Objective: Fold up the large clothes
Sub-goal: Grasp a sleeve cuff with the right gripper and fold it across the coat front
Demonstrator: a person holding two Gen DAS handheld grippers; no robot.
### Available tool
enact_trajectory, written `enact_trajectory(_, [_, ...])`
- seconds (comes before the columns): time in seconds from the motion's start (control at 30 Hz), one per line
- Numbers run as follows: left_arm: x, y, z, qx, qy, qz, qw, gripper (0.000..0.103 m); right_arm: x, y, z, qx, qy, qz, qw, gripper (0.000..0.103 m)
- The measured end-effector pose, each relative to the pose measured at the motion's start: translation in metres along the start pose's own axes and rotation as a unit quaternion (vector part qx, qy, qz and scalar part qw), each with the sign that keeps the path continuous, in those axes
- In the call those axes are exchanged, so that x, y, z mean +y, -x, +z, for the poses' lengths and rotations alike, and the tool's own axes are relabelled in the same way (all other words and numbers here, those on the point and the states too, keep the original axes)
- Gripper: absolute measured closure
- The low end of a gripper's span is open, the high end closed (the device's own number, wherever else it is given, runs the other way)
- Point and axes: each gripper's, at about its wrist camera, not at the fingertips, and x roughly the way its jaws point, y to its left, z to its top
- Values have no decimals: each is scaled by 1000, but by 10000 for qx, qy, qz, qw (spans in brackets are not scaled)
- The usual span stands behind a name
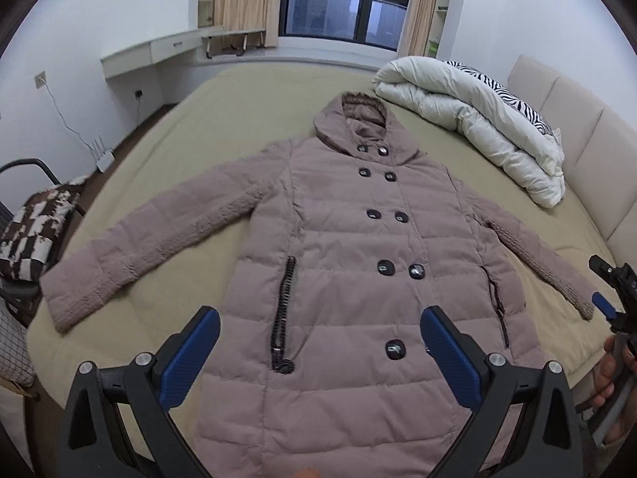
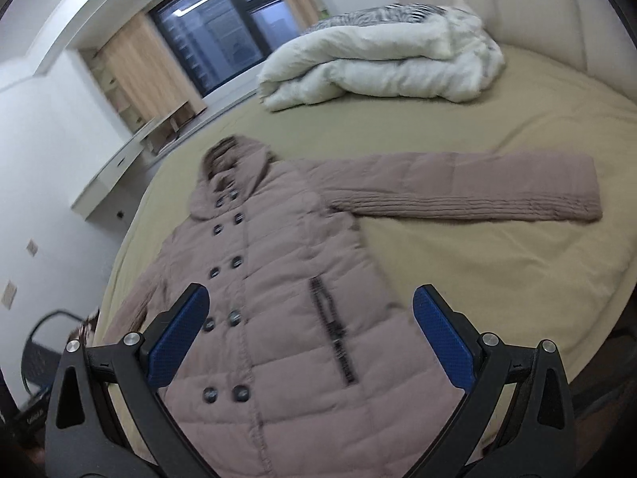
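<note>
A long dusty-pink quilted coat [image 1: 338, 247] with a hood and two rows of dark buttons lies flat, front up, on the bed, both sleeves spread out to the sides. My left gripper [image 1: 318, 342] hovers open over the coat's lower front, holding nothing. In the right wrist view the same coat [image 2: 278, 279] lies below and ahead, its right sleeve [image 2: 477, 187] stretched toward the headboard. My right gripper [image 2: 310, 322] is open above the coat's lower right side, nothing between its fingers. It also shows at the left wrist view's right edge as the right gripper [image 1: 605, 298], held by a hand.
The bed [image 1: 247, 95] has a beige sheet. A rolled white duvet [image 1: 477, 119] with a zebra-print pillow lies near the padded headboard [image 1: 577, 119]. A chair with a patterned cushion [image 1: 36, 223] stands at the bed's left. A wall shelf and window are behind.
</note>
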Motion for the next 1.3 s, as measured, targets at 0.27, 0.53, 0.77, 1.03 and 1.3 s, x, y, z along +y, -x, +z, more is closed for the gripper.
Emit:
enact_trajectory(0.27, [-36,-60,15,297,-285,91,9991,0,-245,-69,37,-279,-3065,43,9515,20])
enact_trajectory(0.53, [-66,-95,39,238,-357,-267,9987,6,-345,-129,48,-720,-4295,261,8998,39])
enact_trajectory(0.77, [-64,-128,56,452,-106,-702,9964,27,-337,-157,91,-642,-3882,-210,9191,78])
enact_trajectory(1.03, [-25,-138,69,379,392,-789,9954,27,-205,-139,168,-664,-1664,-177,9837,89])
enact_trajectory(1.3, [30,-130,75,132,805,-655,9945,27,50,-206,179,-113,756,998,9921,89])
